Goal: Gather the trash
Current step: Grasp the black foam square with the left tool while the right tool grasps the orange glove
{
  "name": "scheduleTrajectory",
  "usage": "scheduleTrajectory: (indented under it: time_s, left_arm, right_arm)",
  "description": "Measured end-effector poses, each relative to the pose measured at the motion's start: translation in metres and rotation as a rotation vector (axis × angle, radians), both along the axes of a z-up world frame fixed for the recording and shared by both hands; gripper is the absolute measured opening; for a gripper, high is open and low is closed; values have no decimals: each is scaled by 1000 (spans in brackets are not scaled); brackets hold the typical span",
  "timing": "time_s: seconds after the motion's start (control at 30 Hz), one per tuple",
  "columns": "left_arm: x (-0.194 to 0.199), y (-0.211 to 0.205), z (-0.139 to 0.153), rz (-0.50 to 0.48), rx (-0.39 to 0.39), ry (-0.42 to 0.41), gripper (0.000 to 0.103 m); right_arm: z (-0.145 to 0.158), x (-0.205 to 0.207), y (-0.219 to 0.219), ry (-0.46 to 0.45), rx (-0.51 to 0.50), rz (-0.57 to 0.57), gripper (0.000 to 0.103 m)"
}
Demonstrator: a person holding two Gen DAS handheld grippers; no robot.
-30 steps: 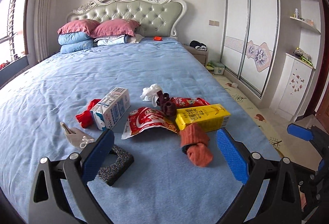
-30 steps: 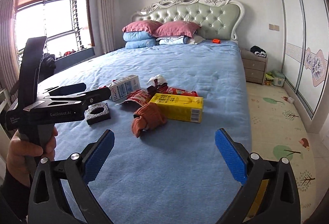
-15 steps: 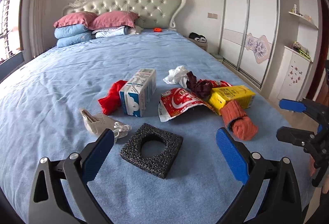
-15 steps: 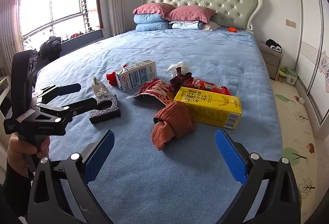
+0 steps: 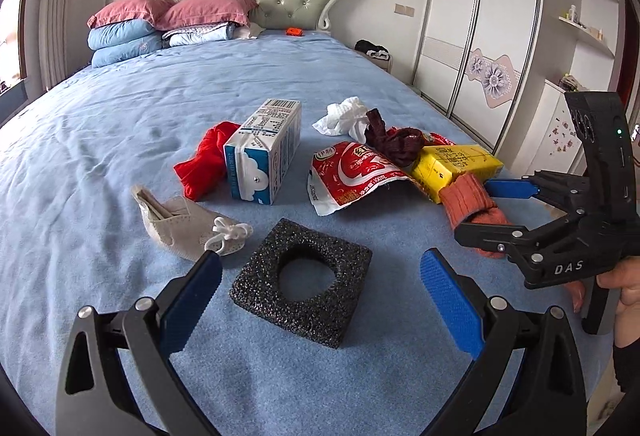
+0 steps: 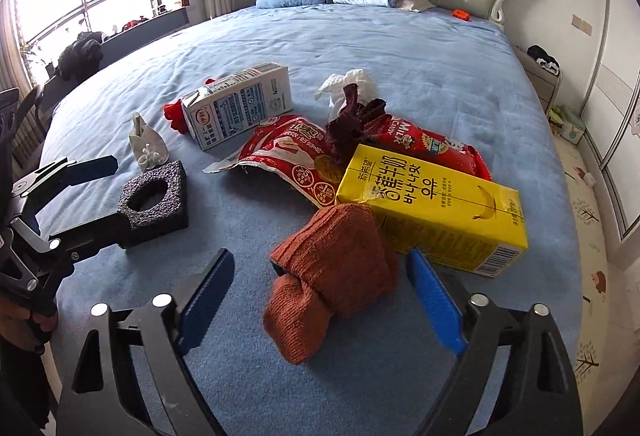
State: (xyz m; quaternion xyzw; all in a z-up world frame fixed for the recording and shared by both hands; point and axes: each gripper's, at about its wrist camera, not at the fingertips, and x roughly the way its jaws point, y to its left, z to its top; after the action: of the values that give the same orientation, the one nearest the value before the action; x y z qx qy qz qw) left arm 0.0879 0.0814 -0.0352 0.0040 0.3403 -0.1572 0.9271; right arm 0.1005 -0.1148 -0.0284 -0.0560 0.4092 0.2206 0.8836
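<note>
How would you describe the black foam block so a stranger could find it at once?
On the blue bed, look at the near end of the litter pile, just ahead of the left gripper. The foam block is the only black piece: square, rough, with a round hole through its middle.

Black foam block (image 5: 302, 283), yellow carton (image 6: 430, 207) and red wrapper (image 5: 352, 171) lying on blue bed (image 5: 120, 123)

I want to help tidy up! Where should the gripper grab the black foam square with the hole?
Probably by one wall of the black foam block: one finger in the hole, one outside, coming from above. It lies flat on the bed, directly ahead of the open left gripper.
</note>
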Motion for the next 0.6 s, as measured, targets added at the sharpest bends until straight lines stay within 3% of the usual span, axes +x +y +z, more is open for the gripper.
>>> scheduleTrajectory:
  time_s: [0.07,0.17,0.27,0.37,0.6]
  left_arm:
    - [3,1,-2,-3,-4,13,99]
    - [6,0,-4,-21,2,30,99]
    - [10,-5,-9,-78,13,56,99]
    - [15,-12,-13,-84,74,71,99]
    - [24,-17,-18,-51,158,96,99]
  right_arm:
    - [-4,4,1,20,-10,0,51]
    - [-3,1,-3,28,4,11,39]
    - [3,-7,-7,15,41,20,38]
    - [10,-15,-12,27,112,48,39]
    - [18,-24,-4,9,103,80,39]
